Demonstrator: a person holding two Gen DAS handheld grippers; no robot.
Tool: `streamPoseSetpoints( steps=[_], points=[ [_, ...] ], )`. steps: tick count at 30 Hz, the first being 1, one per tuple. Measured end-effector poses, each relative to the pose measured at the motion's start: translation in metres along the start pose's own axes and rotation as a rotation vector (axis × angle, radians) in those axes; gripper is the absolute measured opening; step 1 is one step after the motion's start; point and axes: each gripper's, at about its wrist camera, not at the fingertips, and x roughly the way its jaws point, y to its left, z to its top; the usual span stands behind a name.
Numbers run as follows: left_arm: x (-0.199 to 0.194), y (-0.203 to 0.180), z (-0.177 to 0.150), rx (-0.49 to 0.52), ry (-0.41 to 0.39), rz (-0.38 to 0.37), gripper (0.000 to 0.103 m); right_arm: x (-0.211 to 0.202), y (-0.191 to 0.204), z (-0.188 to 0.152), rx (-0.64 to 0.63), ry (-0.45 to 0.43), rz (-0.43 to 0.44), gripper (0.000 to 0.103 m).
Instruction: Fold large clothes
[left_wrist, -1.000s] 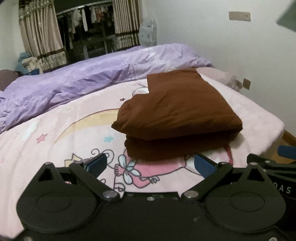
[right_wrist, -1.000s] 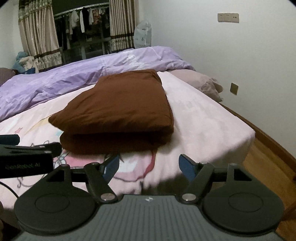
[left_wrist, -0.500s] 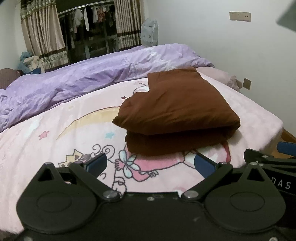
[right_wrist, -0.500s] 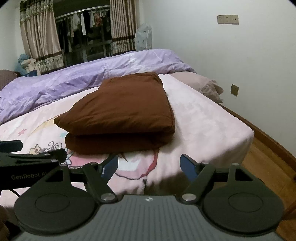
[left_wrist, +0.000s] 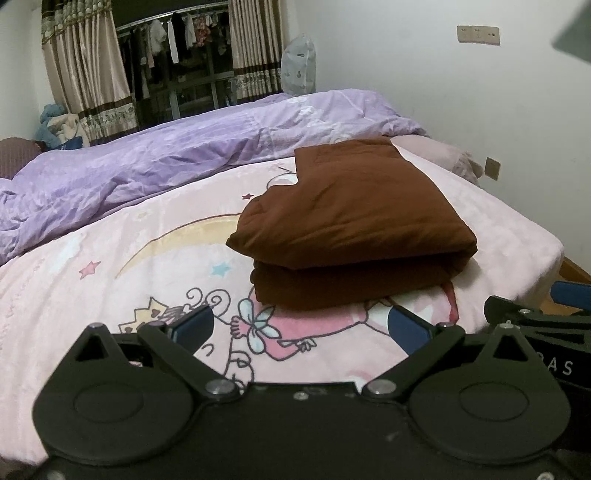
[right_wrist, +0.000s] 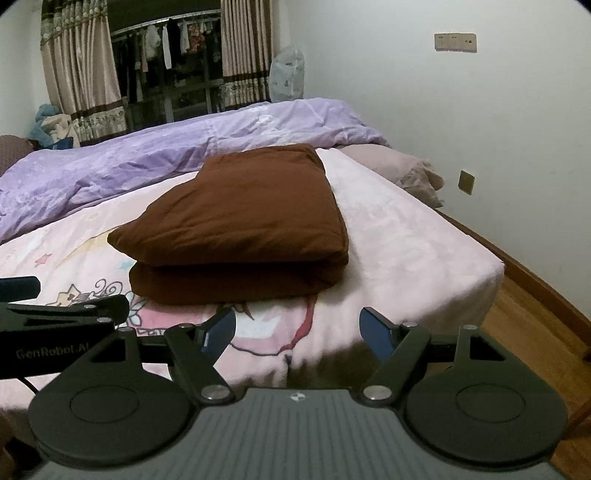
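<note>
A big bed (left_wrist: 517, 236) fills most of the room, and its pink blanket (left_wrist: 92, 295) has a cartoon picture with a yellow moon, little stars and a girl in pink. Along the far side of the bed lies a rumpled purple quilt (left_wrist: 166, 158), stretching from the left all the way to the wall. Behind it hang long striped curtains (right_wrist: 77, 66), pulled apart, with clothes on a rail (right_wrist: 166, 37) in the dark gap between them.

The brown folded garment (left_wrist: 351, 214) sits on the pink blanket near the right corner of the bed. It is folded into a thick, puffy stack of two layers, with the top layer sticking out a bit past the bottom one on the left. Its far end reaches close to the purple quilt.

A pale pink pillow (right_wrist: 399, 166) lies just past the brown stack, by the white wall. A strip of wooden floor (right_wrist: 535, 332) shows to the right of the bed.

The left tongs (left_wrist: 301, 326) are spread wide with nothing in them, a little way back from the near edge of the brown stack. The right tongs (right_wrist: 297, 328) are wide too and hold nothing, over the near edge of the bed. The two sit side by side.
</note>
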Motion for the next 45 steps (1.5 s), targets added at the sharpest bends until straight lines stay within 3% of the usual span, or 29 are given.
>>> streamPoseSetpoints(
  steps=[45],
  points=[
    [-0.018, -0.002, -0.002, 0.014, -0.027, -0.01, 0.103, -0.008, 0.0, -0.001, 0.006, -0.012, -0.003, 0.09]
  ],
)
